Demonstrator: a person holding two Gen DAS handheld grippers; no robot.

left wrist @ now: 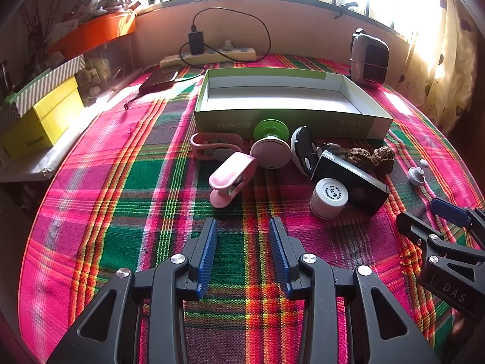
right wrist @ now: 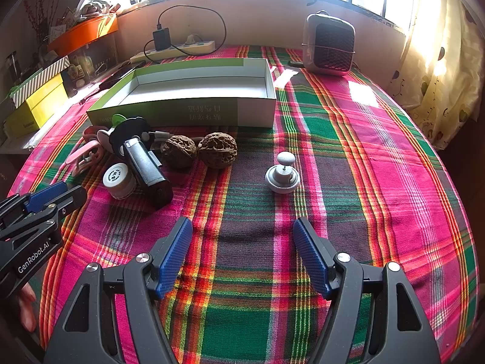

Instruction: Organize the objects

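Your left tongs point(left wrist: 243, 227) and right tongs point(right wrist: 242, 227) both stand wide with nothing between them, tilted down over the plaid surface point(right wrist: 379, 157). Ahead of your left tongs lie a pink clip point(left wrist: 230, 179) and white jar point(left wrist: 329, 197); beyond your right, two walnuts point(right wrist: 198, 150), a small grey knob point(right wrist: 282, 176), then the open box point(right wrist: 188, 91).

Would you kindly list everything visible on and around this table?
box: 1, green and white, empty, mid-table
walnuts: 2, brown, before box
pink clips: 2, left of pile
white jar: 1, beside black device
grey knob: 1, apart, right
heater: 1, grey, far right
power strip: 1, white, by wall
yellow box: 1, left shelf
left hand-held gripper: open, empty
right hand-held gripper: open, empty
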